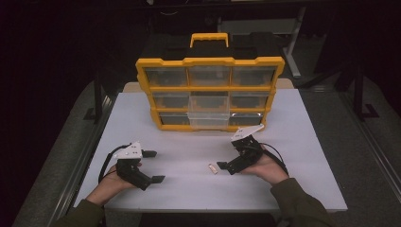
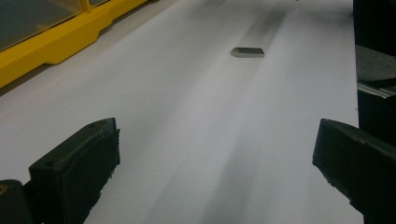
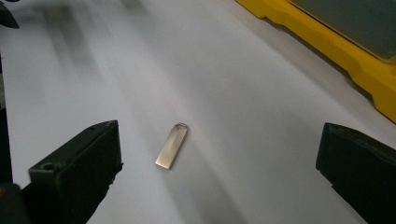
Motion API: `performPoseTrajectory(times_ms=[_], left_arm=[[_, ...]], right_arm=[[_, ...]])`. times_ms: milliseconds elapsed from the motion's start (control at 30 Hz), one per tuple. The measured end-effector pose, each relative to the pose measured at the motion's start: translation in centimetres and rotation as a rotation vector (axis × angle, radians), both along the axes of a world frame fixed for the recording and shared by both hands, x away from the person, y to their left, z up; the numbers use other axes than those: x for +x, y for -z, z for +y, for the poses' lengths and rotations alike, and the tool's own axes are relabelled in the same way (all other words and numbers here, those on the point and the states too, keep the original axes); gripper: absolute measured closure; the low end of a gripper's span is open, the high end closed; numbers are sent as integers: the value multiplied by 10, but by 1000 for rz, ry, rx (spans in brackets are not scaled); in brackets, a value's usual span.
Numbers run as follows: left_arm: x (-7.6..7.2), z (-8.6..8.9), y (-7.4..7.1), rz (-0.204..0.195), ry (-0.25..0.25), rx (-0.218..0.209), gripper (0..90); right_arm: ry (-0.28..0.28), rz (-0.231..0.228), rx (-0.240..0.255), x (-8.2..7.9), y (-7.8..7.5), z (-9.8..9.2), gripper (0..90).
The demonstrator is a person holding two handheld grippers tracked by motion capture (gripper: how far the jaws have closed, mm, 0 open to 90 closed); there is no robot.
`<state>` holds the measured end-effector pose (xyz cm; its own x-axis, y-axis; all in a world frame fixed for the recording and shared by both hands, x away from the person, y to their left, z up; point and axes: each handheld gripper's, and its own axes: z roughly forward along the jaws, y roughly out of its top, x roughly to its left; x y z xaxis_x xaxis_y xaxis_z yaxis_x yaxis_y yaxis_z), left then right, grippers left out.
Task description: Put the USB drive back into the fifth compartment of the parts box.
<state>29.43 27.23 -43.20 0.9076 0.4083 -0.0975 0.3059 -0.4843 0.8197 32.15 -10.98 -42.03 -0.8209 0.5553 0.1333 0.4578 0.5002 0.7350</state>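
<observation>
Grippers open over a small metal stick

Flat on white table (image 1: 302, 142), small metal stick (image 3: 172, 145), just ahead of right gripper (image 1: 231, 152), between its wide-spread jaws, untouched. Left gripper (image 1: 153, 166) well apart to the left, jaws also spread, nothing held. Behind, yellow drawer cabinet (image 1: 210, 61), middle drawer (image 1: 208, 118) pulled out.

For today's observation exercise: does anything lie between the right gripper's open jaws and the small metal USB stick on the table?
Nothing visible does. The USB stick lies flat on bare white table, just ahead of the open right gripper, untouched.
</observation>
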Motion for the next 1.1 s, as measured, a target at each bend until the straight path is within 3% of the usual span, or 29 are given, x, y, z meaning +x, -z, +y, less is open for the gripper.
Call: performPoseTrajectory(times_ms=[1100], left_arm=[[0,1,0,1,5,-10,0]], right_arm=[[-56,1,-5,7,-3,31,0]])
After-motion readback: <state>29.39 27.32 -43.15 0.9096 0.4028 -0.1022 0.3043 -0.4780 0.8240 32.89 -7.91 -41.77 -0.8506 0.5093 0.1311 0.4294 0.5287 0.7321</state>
